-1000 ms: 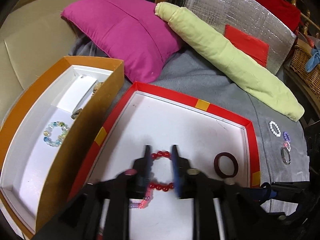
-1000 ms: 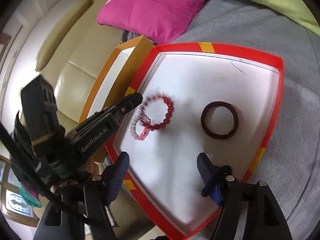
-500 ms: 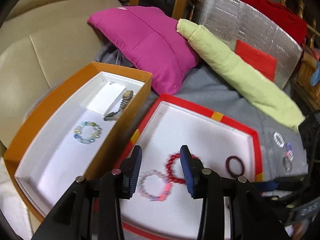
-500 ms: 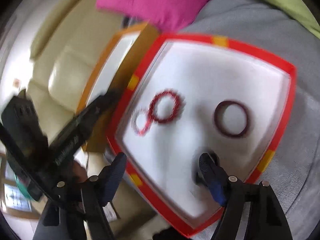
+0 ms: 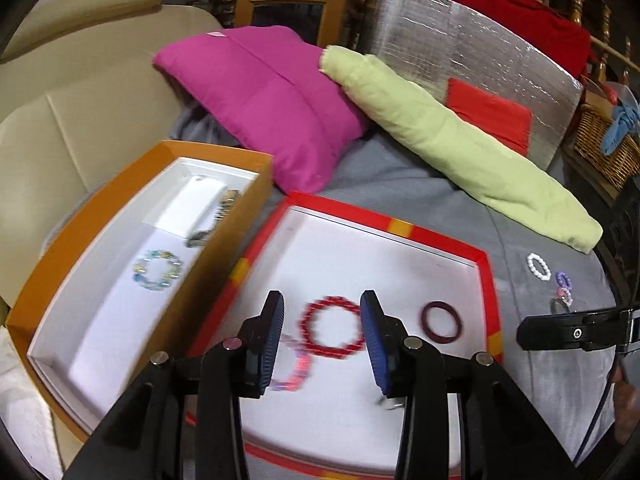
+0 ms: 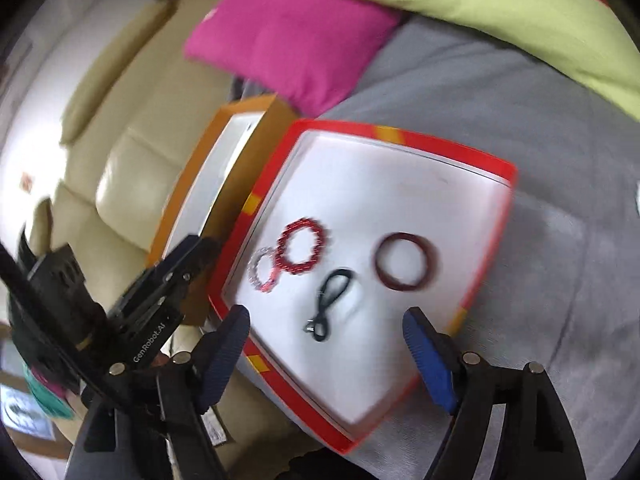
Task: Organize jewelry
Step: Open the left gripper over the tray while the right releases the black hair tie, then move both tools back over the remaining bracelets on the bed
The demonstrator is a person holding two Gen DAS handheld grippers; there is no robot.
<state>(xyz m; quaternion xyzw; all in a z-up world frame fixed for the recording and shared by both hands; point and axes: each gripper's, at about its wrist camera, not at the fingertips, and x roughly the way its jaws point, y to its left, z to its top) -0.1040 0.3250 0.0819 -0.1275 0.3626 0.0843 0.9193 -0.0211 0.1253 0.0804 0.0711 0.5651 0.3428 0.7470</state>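
Grey blanket (image 5: 408,178) covers the bed-like surface where I work, with a beige sofa (image 5: 80,92) at the far left. Next to the sofa sits the orange box (image 5: 100,216) with a white inside; a pale blue bead bracelet (image 5: 157,270) lies on its floor, and further back a white card (image 5: 191,204) with a watch-like piece beside it, too blurred to name surely. Behind the box leans a magenta cushion (image 5: 264,104), and a long light green cushion (image 5: 452,140) runs to the right of it.

Just beside the orange box, touching its wall, is the red-rimmed tray (image 5: 384,226). My left tool (image 5: 322,336) hovers over the tray with its fingers apart and nothing between them. On the tray floor, from left to right, I see a pink and clear bead bracelet (image 6: 264,270), touching it a red bead bracelet (image 6: 302,250), then a thin black cord (image 6: 330,304) lying in a loose figure of eight nearer to me, and a dark red bangle (image 6: 404,262) well apart from the beads. My right tool (image 6: 328,358) is above the near corner of the tray, fingers wide apart, holding nothing.

Right of the tray, on the blanket, lie a white bead ring (image 5: 538,266) and some small purple and pink pieces (image 5: 563,286) close together.
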